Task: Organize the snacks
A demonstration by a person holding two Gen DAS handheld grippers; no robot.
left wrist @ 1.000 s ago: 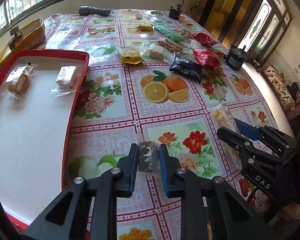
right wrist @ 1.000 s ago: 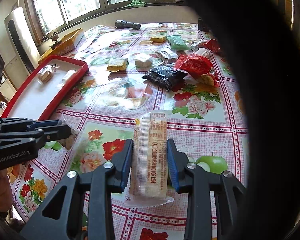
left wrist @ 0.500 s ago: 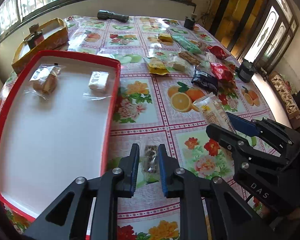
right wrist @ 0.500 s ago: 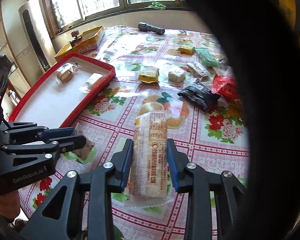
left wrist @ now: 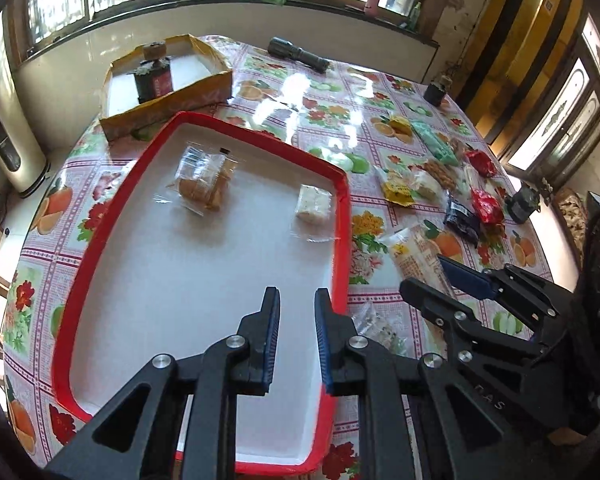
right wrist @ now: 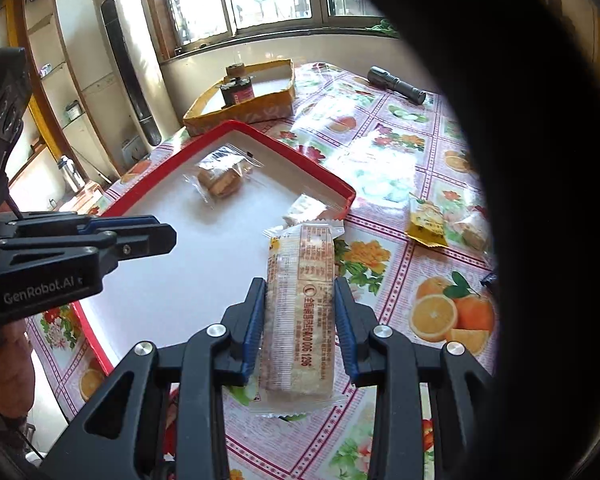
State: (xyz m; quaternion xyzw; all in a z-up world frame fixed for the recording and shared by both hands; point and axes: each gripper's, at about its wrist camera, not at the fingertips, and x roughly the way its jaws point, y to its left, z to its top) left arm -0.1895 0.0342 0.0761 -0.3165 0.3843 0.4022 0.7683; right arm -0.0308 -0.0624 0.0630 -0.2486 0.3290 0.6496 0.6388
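Observation:
A red-rimmed white tray (left wrist: 342, 184) (right wrist: 284, 148) holds a clear-wrapped brown biscuit (left wrist: 202, 188) (right wrist: 220, 180) and a white wrapped sweet (left wrist: 314, 202) (right wrist: 304, 208). My left gripper (left wrist: 297, 308) hangs over the tray's near right part, jaws slightly apart with nothing between them. A small clear packet (left wrist: 376, 322) lies on the tablecloth just outside the tray's right rim. My right gripper (right wrist: 300, 300) is shut on a long cracker packet (right wrist: 300, 312) (left wrist: 414, 256), held above the table beside the tray's right rim.
Loose snacks lie at the right: a yellow packet (left wrist: 398, 190) (right wrist: 428, 224), a green one (left wrist: 436, 144), red ones (left wrist: 486, 206), a black one (left wrist: 462, 220). A yellow box (left wrist: 168, 92) (right wrist: 244, 100) stands behind the tray. A flashlight (left wrist: 298, 54) (right wrist: 398, 84) lies at the far edge.
My left gripper let go of the small clear packet, which now lies beside the tray, and swung left over the tray. My right gripper carried the cracker packet left toward the tray.

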